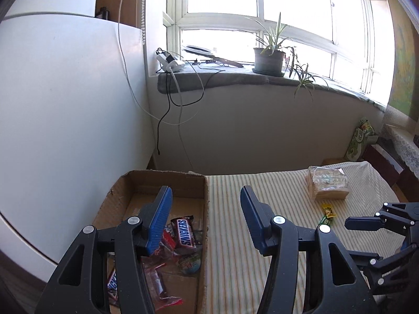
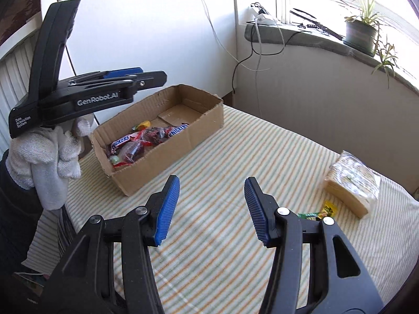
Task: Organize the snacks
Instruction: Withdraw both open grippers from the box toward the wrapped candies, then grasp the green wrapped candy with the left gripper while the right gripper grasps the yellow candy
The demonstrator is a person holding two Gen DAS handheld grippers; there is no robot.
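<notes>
Cardboard box (image 2: pixel 167 141): brown corrugated, open-topped, the landmark here — it sits on the striped cloth (image 2: pixel 235 162) covering the desk, near the white wall.
Box contents: two Snickers bars (image 1: pixel 185 231), red clear-wrapped sweets (image 2: pixel 146 137) and a small yellow-and-green piece, all lying loose on the box floor at one end; the far end of the box floor is bare cardboard.
Left gripper (image 1: pixel 206 217): jaws spread wide with nothing between them, hanging above the box's right wall — one blue pad over the snacks, the other over the cloth. In the right wrist view it (image 2: pixel 146 76) hangs above the box's left side, held by a white-gloved hand (image 2: pixel 49 154).
Right gripper (image 2: pixel 212 209): jaws wide apart and empty, over the cloth on the near side of the box, well apart from it.
Wrapped cracker pack (image 2: pixel 352 183): clear film, tan block, on the cloth far right of the box.
Small yellow-green packet (image 2: pixel 324 210): on the cloth just beside the cracker pack, on the side away from the box.
Potted plant (image 1: pixel 269 57): on the windowsill beyond the box.
</notes>
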